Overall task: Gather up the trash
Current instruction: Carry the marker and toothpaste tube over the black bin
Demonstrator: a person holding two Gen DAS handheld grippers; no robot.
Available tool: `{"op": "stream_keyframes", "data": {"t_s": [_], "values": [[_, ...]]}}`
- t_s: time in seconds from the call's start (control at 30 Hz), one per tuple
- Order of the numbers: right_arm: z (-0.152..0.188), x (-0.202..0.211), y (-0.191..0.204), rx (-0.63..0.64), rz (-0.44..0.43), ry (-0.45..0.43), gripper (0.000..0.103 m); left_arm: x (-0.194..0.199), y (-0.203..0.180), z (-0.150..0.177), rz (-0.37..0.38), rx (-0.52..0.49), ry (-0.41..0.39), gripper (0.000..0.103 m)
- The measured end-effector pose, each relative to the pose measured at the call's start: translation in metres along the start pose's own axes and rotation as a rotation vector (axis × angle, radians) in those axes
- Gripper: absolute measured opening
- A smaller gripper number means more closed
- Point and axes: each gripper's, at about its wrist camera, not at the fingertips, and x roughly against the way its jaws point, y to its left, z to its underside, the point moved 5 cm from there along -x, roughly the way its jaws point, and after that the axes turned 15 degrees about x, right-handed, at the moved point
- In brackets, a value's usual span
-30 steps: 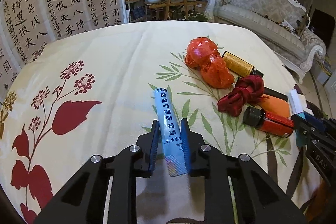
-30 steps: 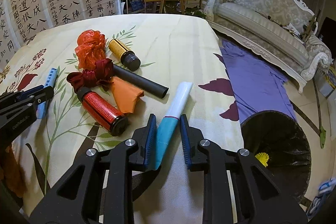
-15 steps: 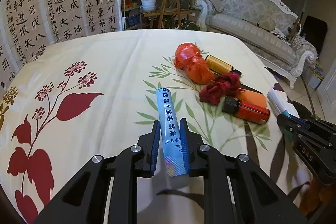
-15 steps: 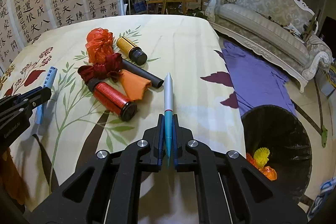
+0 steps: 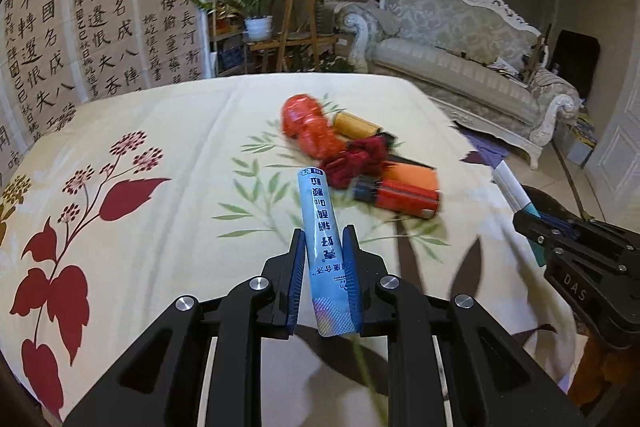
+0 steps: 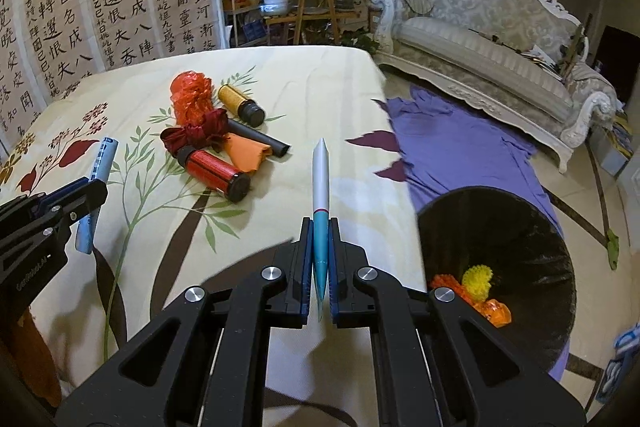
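We hold one piece of trash in each pair of tongs, both lifted clear of the desk (image 6: 320,75) and its flowered cloth. The left tongs (image 5: 325,281) are clenched on a light blue wrapper tube (image 5: 322,227), gripped near its lower end so most of it sticks out ahead. The right tongs (image 6: 320,273) are squeezed tight on a flat teal and white tube (image 6: 321,203), pinched at its teal end and turned edge-on, which is why it looks so thin. Holding each piece by one end should let it drop freely once the tongs let go.

The bin (image 6: 520,211) stands on the floor just beside the desk's edge, on our right, lined in black and already holding yellow and orange scraps. We judge the carry to the bin is the step in hand, with the right piece the nearer one.

More trash waits on the desk in one cluster: a crumpled red bag (image 6: 190,97), a dark red ribbon (image 6: 196,135), a yellow bottle (image 6: 240,103), a red bottle (image 6: 214,171), an orange sheet (image 6: 246,153) and a black tube (image 6: 260,139) partly under the others. In the left view this cluster is blurred. The bin's bottom is dark, and we cannot tell how full it is. The hands behind the tongs are out of view.
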Motion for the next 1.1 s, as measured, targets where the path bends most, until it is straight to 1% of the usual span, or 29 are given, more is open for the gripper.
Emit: {"op": "stream_keyframes", "data": {"t_s": [0.2,0.5,0.8,1.1], "values": [[0.011,0.017,-0.021,-0.042,0.045,-0.013,0.007,0.009,-0.03,0.004,0.057,-0.035,-0.018,0.02],[0.033,0.039,-0.065,-0.114,0.155,-0.028,0.007,0.012,-0.081,0.008,0.13,-0.099,-0.044,0.02],[0.052,0.048,-0.104,-0.18,0.236,-0.034,0.007,0.011,-0.137,0.014,0.214,-0.164,-0.071,0.02],[0.07,0.049,-0.136,-0.223,0.308,-0.035,0.007,-0.001,-0.184,0.025,0.255,-0.24,-0.063,0.02]]}}
